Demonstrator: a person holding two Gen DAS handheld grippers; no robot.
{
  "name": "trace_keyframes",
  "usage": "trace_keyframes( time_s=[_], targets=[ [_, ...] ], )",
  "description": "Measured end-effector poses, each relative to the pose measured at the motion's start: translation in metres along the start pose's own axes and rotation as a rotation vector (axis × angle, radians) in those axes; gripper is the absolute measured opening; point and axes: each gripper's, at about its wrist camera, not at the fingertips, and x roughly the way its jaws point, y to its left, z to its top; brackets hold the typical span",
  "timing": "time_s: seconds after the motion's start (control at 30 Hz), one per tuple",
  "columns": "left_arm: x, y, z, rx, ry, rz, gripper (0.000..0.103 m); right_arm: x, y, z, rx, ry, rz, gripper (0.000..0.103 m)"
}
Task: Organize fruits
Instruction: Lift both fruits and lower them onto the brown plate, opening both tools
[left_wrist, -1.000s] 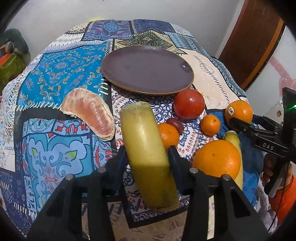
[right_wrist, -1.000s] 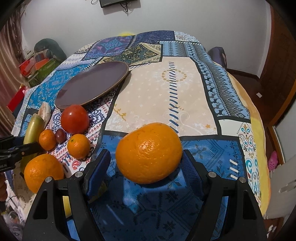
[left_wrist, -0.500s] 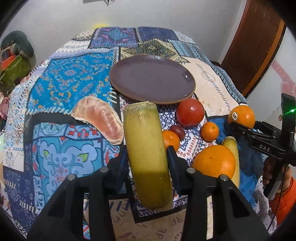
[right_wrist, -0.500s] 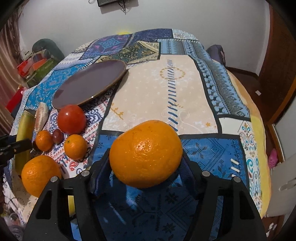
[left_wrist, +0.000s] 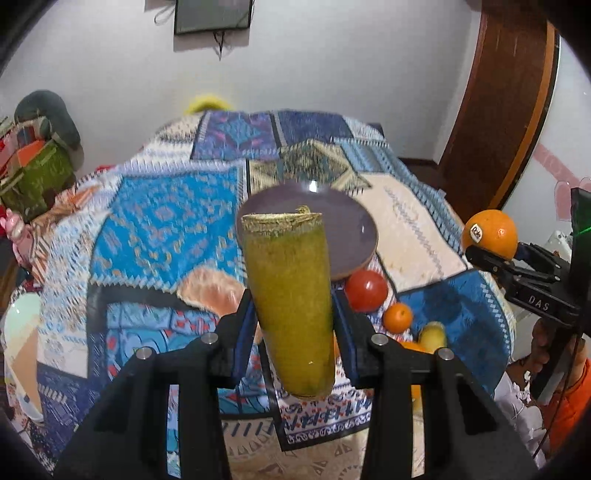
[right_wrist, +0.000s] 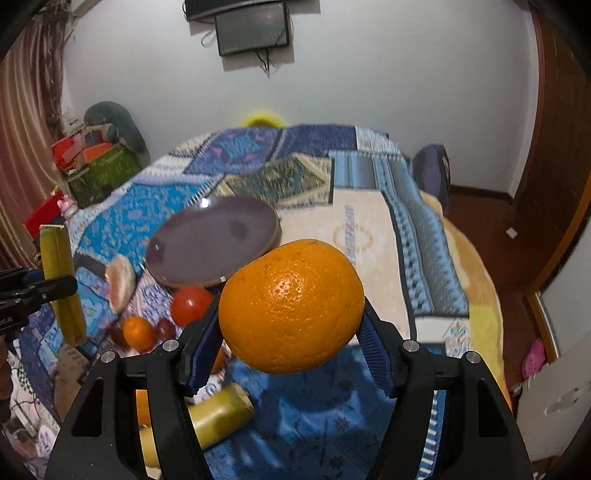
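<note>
Both fruits are now lifting off the bedspread (right_wrist: 369, 229): your left gripper (left_wrist: 291, 317) is pinching the green stalk (left_wrist: 288, 295), your right gripper (right_wrist: 288, 328) the large orange (right_wrist: 291, 306); the plate (right_wrist: 192, 254) is sitting empty, others waiting.

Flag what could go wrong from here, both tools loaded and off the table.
1. The long yellow-green cut stalk is pinched near its lower half by the left tool; most of its length stands above the pads, so it may pivot or slip.
2. The big round orange bulges past the right tool; it could roll out.
3. The dark purple plate is shallow-rimmed; a dropped orange may roll off.
</note>
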Motion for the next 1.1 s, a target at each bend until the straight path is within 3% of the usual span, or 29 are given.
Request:
trace_keyframes(
  time_s=[0.5,1.1],
  targets=[
    [-0.005,-0.001,0.047,0.025,-0.093,0.009,0.04,-0.005,0.029,0.053,-0.038,-0.141,0.044,0.065],
    [0.069,0.03,0.07,0.0,-0.011,0.033,0.04,0.057,0.05,0.078,-0.073,-0.102,0.077,0.065]
  ],
)
